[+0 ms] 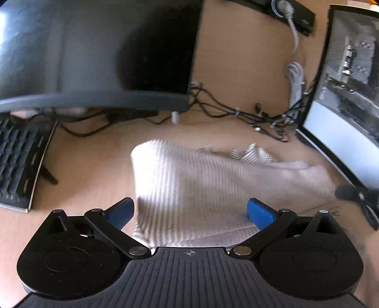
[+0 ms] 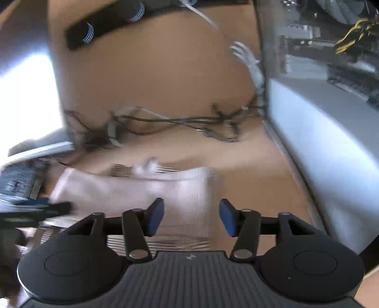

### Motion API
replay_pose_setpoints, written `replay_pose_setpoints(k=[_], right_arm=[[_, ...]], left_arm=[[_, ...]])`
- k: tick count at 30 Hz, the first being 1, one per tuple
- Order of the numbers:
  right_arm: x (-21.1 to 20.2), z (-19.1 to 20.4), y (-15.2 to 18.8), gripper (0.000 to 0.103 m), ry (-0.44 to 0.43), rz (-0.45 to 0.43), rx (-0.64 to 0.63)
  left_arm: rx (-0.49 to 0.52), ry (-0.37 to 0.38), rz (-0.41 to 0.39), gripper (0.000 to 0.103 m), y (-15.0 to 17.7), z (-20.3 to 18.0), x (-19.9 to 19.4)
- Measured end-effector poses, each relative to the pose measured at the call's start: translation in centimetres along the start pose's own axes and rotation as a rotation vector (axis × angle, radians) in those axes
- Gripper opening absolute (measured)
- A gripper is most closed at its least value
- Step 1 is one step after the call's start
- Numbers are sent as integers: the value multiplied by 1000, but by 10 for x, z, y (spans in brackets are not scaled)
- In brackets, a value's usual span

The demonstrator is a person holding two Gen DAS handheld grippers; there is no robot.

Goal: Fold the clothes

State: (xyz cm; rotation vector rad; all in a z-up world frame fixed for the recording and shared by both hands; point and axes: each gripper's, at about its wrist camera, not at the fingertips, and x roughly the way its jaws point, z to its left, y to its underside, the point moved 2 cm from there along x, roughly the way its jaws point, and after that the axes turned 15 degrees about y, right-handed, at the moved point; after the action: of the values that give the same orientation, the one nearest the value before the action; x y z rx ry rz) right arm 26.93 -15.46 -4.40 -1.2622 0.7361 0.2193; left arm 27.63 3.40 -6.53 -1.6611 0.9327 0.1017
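Note:
A pale ribbed knit garment (image 1: 201, 187) lies folded on the wooden desk (image 1: 90, 163), with a striped inner part showing at its far edge. My left gripper (image 1: 190, 212) hovers over its near left part, jaws wide open, blue pads (image 1: 122, 212) empty. In the right wrist view the same garment (image 2: 142, 189) is blurred. My right gripper (image 2: 191, 219) stands open above its right end, nothing between the pads (image 2: 227, 220). The left gripper's tip (image 2: 47, 207) shows at the garment's left edge.
A black monitor (image 1: 94, 47) and a keyboard (image 1: 21, 163) stand at the left. A tangle of cables (image 1: 236, 113) runs along the back of the desk. A computer case with a glass side (image 1: 350, 94) borders the right. A power strip (image 1: 293, 11) hangs on the wall.

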Motion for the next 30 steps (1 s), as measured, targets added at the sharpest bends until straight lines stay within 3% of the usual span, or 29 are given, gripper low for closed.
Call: replay_pose_setpoints(k=[1, 3, 9, 14, 16, 18, 22, 24, 27, 29, 30], right_arm=[[3, 2, 8, 59, -38, 14, 25], [12, 5, 18, 60, -32, 7, 32], [27, 5, 15, 70, -45, -6, -3], [32, 7, 12, 71, -39, -13, -55], [27, 5, 7, 71, 2, -13, -68], [21, 2, -4, 71, 26, -36, -74], [20, 9, -19, 74, -73, -14, -25], [28, 20, -19, 76, -97, 13, -35], [44, 39, -4, 82, -49, 56, -119], [46, 47, 3, 96, -55, 47, -141], [47, 49, 4, 97, -60, 46, -140]], left_arm=[[-21, -3, 1, 103, 3, 4, 1], [-53, -2, -12, 103, 2, 9, -2], [-108, -7, -27, 103, -1, 15, 2], [-84, -60, -88, 103, -10, 12, -4], [-46, -46, -118, 103, -18, 6, -10], [-34, 16, -110, 103, -25, -1, -8], [-21, 113, -59, 103, -33, -11, 2], [-11, 97, -32, 103, -30, -10, 10], [1, 85, -10, 103, -26, -5, 14], [9, 86, -2, 103, -23, -2, 15], [9, 80, -1, 103, -21, -1, 16]])
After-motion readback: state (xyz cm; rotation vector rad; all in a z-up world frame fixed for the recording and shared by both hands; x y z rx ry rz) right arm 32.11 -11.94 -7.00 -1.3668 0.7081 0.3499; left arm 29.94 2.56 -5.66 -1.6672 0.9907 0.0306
